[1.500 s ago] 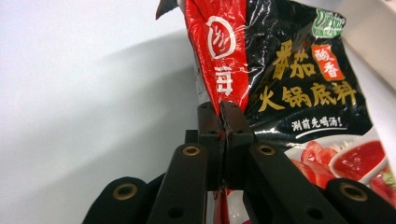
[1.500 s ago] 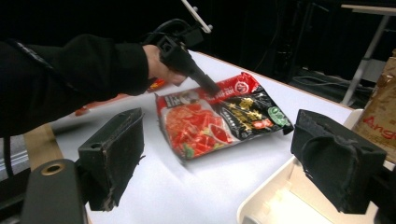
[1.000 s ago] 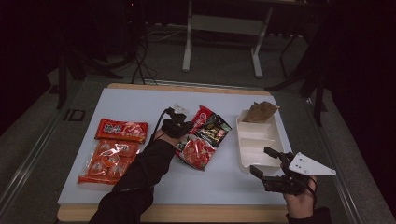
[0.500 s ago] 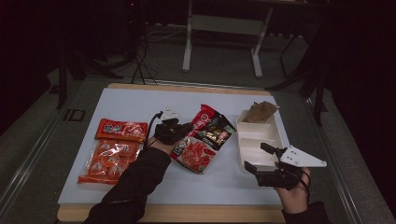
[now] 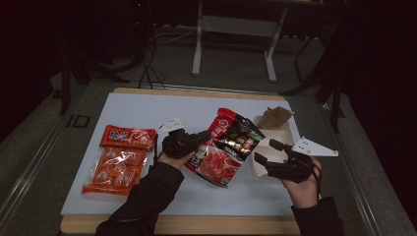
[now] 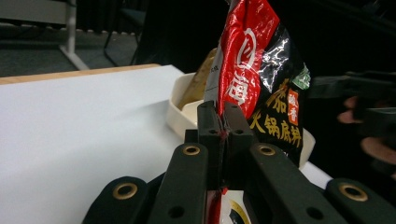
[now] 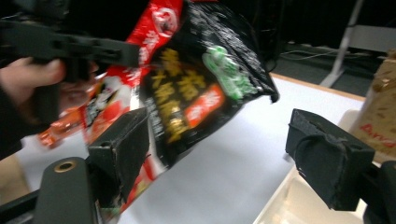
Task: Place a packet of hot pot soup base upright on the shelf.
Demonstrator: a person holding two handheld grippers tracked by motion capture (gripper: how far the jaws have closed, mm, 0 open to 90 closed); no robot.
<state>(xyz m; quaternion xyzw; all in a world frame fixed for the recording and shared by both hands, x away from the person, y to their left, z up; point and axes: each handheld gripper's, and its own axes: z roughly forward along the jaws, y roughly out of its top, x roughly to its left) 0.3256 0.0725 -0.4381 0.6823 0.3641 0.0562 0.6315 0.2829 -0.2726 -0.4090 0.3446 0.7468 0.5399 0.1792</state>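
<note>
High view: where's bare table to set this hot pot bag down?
The bare table runs along the far edge, beyond the orange snack packs. A near strip lies open between the forearms. It is crowded between the left hand-held gripper, clamped on the hot pot bag, and the white tray by the open right hand-held gripper.

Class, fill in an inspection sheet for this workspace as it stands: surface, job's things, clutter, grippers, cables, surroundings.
Surface: white table with a wooden edge, bare at the back.
Job's things: red-and-black sauce packet lifted; cream tray at the right with a brown packet at its far end.
Clutter: two orange-red snack packs lying flat at the left.
Grippers: left gripper shut on the sauce packet's edge; right gripper open, jaws wide, near the tray.
Cables: dark cables on the floor behind the table.
Surroundings: dim room, a pale frame stand behind.
</note>
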